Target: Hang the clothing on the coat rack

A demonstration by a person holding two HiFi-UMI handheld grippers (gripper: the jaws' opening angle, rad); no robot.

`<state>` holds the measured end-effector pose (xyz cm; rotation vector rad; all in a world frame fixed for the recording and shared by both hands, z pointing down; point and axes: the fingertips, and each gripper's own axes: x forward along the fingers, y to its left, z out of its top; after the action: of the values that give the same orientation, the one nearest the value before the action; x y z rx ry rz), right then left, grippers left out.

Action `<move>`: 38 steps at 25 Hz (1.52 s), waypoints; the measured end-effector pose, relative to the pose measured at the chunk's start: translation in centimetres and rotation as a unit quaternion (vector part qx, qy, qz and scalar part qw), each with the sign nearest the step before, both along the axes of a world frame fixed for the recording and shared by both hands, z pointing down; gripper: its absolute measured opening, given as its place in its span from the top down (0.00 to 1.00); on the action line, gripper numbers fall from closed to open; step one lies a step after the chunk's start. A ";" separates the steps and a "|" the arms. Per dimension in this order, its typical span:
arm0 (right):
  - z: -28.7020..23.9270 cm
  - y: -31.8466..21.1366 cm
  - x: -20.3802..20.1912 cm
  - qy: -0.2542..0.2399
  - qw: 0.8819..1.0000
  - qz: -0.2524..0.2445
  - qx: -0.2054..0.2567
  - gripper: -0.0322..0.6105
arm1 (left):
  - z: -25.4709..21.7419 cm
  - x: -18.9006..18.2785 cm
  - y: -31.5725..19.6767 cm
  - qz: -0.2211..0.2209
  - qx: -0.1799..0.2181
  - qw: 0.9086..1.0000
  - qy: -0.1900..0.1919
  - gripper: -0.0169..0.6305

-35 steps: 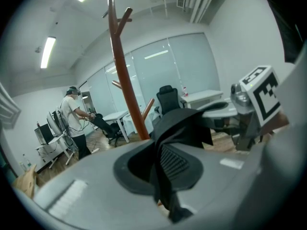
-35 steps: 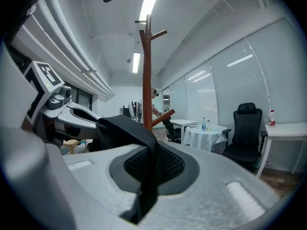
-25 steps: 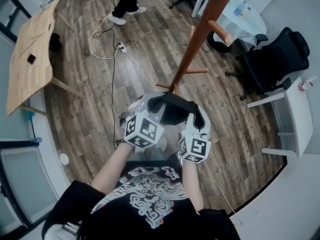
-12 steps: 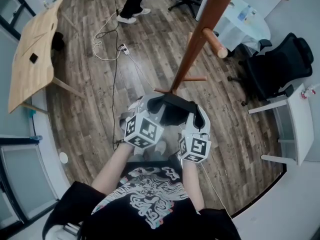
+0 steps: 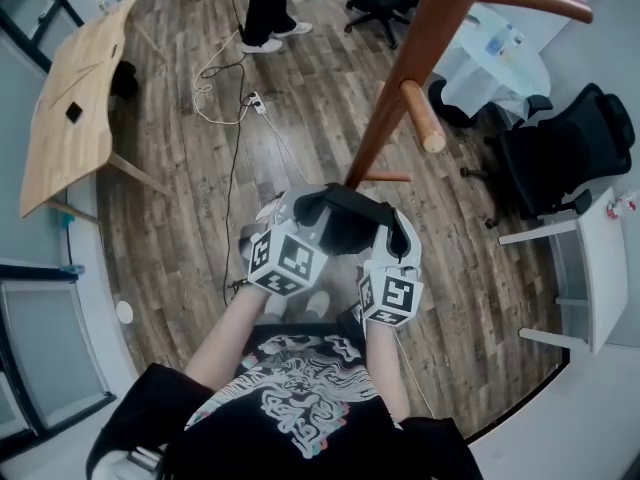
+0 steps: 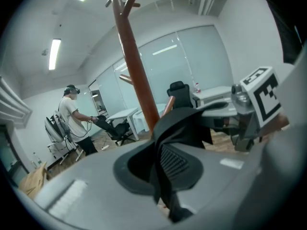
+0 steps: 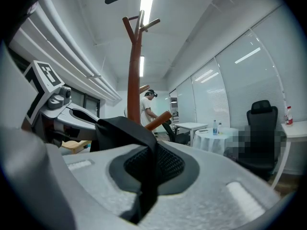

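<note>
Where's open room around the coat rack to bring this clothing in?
Open: the wood floor between the wooden table and the coat rack, crossed only by cables. Crowded: right of the rack, with round table, office chair and white desk.

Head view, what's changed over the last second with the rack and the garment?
The coat rack looms nearer: its peg sits lower and larger in view, so the person has likely moved toward it. Nothing was let go: left gripper and right gripper stay shut on the black garment, in the same place.
</note>
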<state>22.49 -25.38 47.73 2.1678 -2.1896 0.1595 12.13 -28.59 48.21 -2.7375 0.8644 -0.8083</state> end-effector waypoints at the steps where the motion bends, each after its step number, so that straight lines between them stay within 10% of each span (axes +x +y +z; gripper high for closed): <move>1: 0.0 -0.2 0.1 0.001 1.000 -0.003 -0.001 0.93 | 0.1 0.1 -0.2 -0.003 -0.001 1.000 0.000 0.96; 38: 7.7 -4.2 0.8 -0.023 0.993 -0.079 -0.086 0.93 | 8.7 1.8 -2.5 -0.039 -0.094 0.995 -0.024 0.96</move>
<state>23.31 -29.56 55.48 1.9110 -2.2657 0.3781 13.98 -31.12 56.94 -2.8445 0.9361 -1.0159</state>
